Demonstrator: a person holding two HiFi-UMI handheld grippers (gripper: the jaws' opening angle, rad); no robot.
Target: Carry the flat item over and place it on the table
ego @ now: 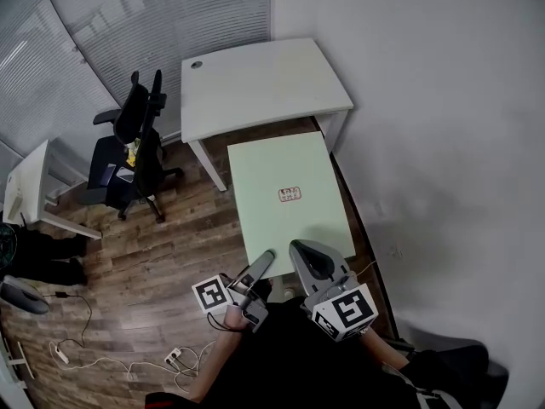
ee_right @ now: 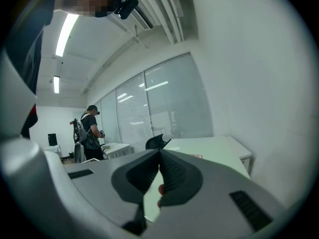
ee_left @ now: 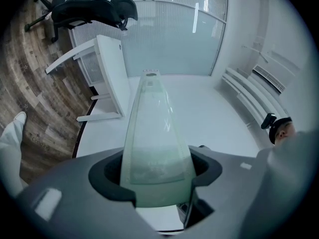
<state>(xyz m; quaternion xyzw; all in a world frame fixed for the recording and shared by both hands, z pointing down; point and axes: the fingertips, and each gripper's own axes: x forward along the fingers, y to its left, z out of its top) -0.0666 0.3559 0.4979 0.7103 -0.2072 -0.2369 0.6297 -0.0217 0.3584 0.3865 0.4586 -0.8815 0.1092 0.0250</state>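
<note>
A pale green flat board (ego: 285,173) with a small label is held level above the wood floor, its far edge near the white table (ego: 255,83). My left gripper (ego: 262,262) is shut on the board's near edge at the left, and my right gripper (ego: 308,258) is shut on it just to the right. In the left gripper view the board (ee_left: 155,133) runs forward from between the jaws of the left gripper (ee_left: 157,180) toward the table (ee_left: 107,68). In the right gripper view the right gripper (ee_right: 159,176) has its pads closed on the thin board (ee_right: 199,164).
A black office chair (ego: 136,143) stands left of the table, with a second white desk (ego: 30,186) further left. A white wall (ego: 443,143) runs close along the right. Cables and a power strip (ego: 174,358) lie on the floor. A person (ee_right: 89,128) stands far off.
</note>
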